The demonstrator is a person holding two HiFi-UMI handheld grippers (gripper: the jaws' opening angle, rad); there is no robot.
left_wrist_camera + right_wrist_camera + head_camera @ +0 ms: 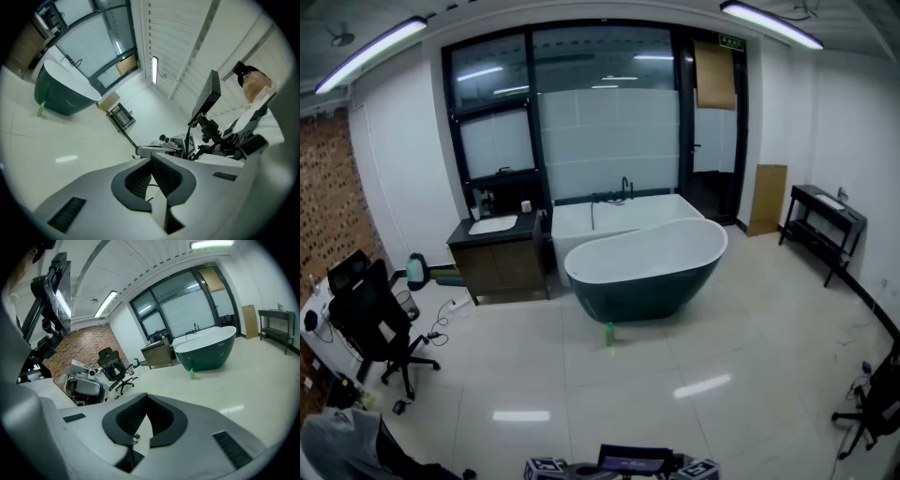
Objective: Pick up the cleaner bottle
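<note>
Dark green oval bathtub [639, 292] with white inside, just beside brown wooden vanity cabinet [502, 268]; black swivel office chair [371, 319] well apart, far left.

Far ahead of the fingers [125, 422], a dark-green bathtub [208, 353] stood on the glossy pale tiled floor [248, 387] before frosted, black-framed windows [187, 305]. A brick wall [86, 350] rose to their left, under ceiling strip lights [211, 244].
</note>
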